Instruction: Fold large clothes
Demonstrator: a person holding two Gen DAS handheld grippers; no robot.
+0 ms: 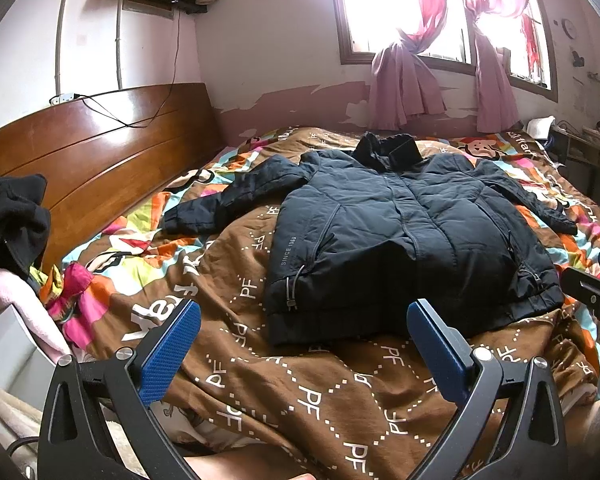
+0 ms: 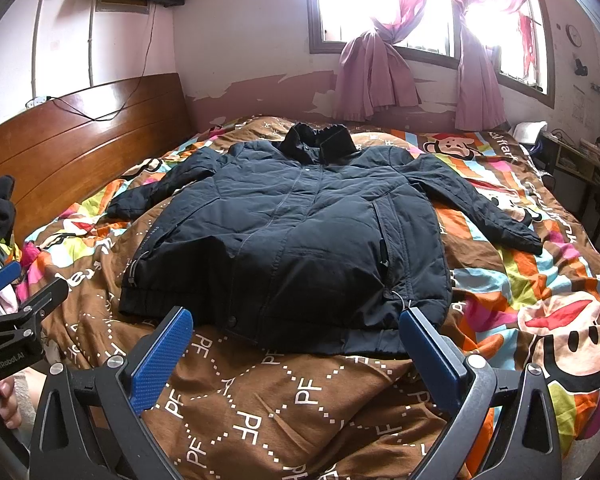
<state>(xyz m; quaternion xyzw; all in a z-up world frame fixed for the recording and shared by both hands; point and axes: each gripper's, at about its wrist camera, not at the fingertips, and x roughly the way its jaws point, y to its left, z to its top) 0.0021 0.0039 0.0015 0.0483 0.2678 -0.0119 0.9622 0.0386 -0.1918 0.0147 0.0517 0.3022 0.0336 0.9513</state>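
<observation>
A dark navy padded jacket (image 1: 400,232) (image 2: 296,232) lies flat and face up on the bed, zipped, collar toward the window, both sleeves spread out to the sides. My left gripper (image 1: 304,320) hovers open just short of the jacket's hem, with nothing between its blue pads. Over the hem's right part, my right gripper (image 2: 296,328) is also open and holds nothing. Each gripper shows at the edge of the other's view: the right one (image 1: 596,292), the left one (image 2: 16,292) with a hand under it.
A brown and multicoloured cartoon-print duvet (image 2: 260,408) covers the bed. A wooden headboard (image 1: 100,148) runs along the left. Dark clothes (image 1: 8,224) and pink fabric (image 1: 4,292) are piled at the left edge. Pink curtains (image 2: 372,80) hang at the window; a cluttered shelf (image 2: 572,156) stands at the right.
</observation>
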